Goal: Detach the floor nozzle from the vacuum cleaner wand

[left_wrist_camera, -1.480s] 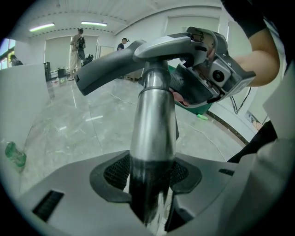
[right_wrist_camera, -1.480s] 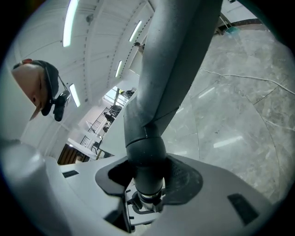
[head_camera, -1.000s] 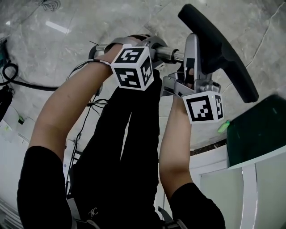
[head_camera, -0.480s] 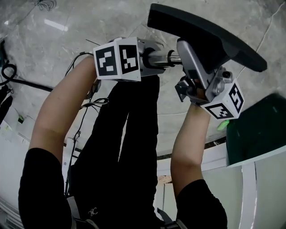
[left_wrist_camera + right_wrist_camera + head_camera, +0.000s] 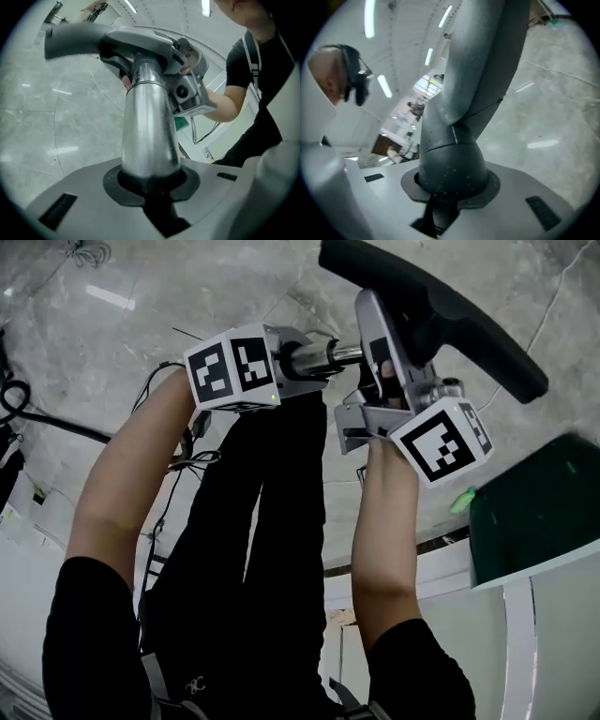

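Head view: both grippers are raised over the marble floor [image 5: 94, 296]. The metal wand [image 5: 336, 354] runs level between them into the floor nozzle [image 5: 441, 306], which hangs in the air.
Left gripper [image 5: 150, 185]: its jaws have just been closing and now stand narrow, clamped round the shiny tube of the wand. The dark pads [image 5: 123, 185] press on the tube's sides, and it fills the gap between them.
Right gripper [image 5: 450, 192]: its jaws have just been closing too, and grip the rounded grey neck [image 5: 452, 159] of the floor nozzle, which sits snug in the dark pad recess.
Floor nozzle: it is not yet off. The left gripper view shows the far end of the wand seated in the grey neck, with the black head spreading out beyond.
Grippers: near each other, one on each side of the joint.
Hidden: in the head view the marker cubes [image 5: 234, 367] and the gripper bodies cover both sets of jaws.
Cut off: the neck leaves the top of the right gripper view, so the black head is not seen there.
Hard to make out: any catch or button at the joint.
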Available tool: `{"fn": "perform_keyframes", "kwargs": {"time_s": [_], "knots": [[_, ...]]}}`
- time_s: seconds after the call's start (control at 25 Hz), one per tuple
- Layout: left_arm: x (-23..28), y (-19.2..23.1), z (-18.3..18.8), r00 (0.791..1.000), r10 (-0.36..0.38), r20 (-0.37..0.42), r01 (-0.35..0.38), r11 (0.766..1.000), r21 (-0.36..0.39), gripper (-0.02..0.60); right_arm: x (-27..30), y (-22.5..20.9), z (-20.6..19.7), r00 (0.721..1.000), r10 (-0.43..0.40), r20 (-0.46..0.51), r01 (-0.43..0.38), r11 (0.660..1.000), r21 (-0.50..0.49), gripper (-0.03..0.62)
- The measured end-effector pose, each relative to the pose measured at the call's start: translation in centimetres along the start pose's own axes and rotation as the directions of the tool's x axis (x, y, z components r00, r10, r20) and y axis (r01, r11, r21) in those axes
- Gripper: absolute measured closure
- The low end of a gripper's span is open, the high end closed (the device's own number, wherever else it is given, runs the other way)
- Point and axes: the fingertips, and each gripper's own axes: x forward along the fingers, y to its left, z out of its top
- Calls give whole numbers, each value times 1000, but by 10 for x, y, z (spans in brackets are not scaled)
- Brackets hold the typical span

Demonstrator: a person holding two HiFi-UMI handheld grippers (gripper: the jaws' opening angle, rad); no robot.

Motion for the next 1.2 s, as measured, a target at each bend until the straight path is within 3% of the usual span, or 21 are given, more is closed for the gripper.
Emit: {"fn": "perform_keyframes", "kwargs": {"time_s": [0.08, 0.12, 0.16, 0.2, 0.28, 0.36, 0.4, 0.48, 0.52, 0.56, 0.64, 0.72, 0.76, 0.84, 0.88, 0.92, 1.0, 1.04, 1.12, 1.16, 1.2], "knots": [[-3, -9, 2, 998, -64, 4, 64, 998, 10, 495, -7, 28, -1, 962, 273, 8, -272, 960, -73, 477], [-2, -11, 4, 997, -78, 6, 77, 997, 20, 497, -10, 36, 1, 938, 346, 12, -344, 934, -98, 477], [-1, -8, 5, 998, -60, 4, 60, 998, 28, 497, -11, 34, 3, 939, 344, 23, -340, 935, -103, 477], [1, 1, 4, 1000, -12, -3, 12, 999, 34, 497, -8, 21, 7, 964, 262, 38, -259, 963, -80, 477], [8, 21, -4, 995, 91, -39, -90, 995, 37, 497, -3, -20, 7, 997, -51, 52, 50, 998, 28, 477], [16, 26, -15, 992, 105, -71, -101, 994, 47, 497, -8, -47, 1, 965, -260, 37, 257, 963, 77, 477], [18, 26, -18, 993, 88, -75, -83, 995, 62, 497, -10, -44, -1, 971, -234, 47, 232, 972, 44, 477], [19, 23, -20, 996, 48, -80, -39, 993, 108, 499, -13, -18, -1, 996, 15, 82, -8, 997, -77, 477], [20, 22, -22, 995, 40, -91, -28, 992, 127, 504, -15, -10, -1, 989, 116, 95, -105, 988, -111, 477], [22, 24, -23, 993, 46, -109, -31, 991, 133, 506, -16, -14, 1, 984, 136, 112, -124, 987, -102, 477], [31, 40, -25, 983, 98, -158, -78, 989, 127, 506, -17, -53, 5, 987, -72, 143, 67, 997, 40, 477], [40, 50, -28, 971, 141, -195, -115, 984, 136, 506, -24, -88, 1, 946, -303, 119, 275, 939, 207, 477], [41, 50, -28, 971, 133, -199, -106, 984, 144, 508, -26, -87, 1, 947, -298, 120, 269, 939, 212, 477], [35, 42, -25, 981, 69, -184, -41, 987, 155, 508, -25, -60, 6, 986, -73, 150, 65, 996, 55, 477], [34, 37, -23, 984, 36, -176, -10, 989, 150, 508, -25, -49, 7, 988, 35, 148, -33, 999, -16, 477], [36, 35, -23, 984, 23, -175, 1, 991, 135, 508, -24, -48, 7, 988, 67, 138, -63, 997, -34, 477], [46, 42, -30, 976, 66, -208, -45, 994, 101, 509, -25, -81, 5, 987, -110, 117, 101, 992, 79, 476], [50, 49, -40, 963, 108, -245, -87, 992, 96, 508, -33, -107, 7, 955, -275, 110, 253, 951, 177, 476], [51, 54, -77, 927, 177, -330, -152, 983, 101, 509, -73, -150, 35, 830, -538, 147, 465, 813, 349, 476], [48, 51, -97, 916, 189, -354, -166, 982, 95, 509, -92, -157, 61, 800, -565, 202, 477, 803, 358, 477], [42, 49, -112, 911, 192, -364, -175, 981, 77, 509, -102, -156, 89, 810, -526, 261, 451, 842, 298, 477]]}}
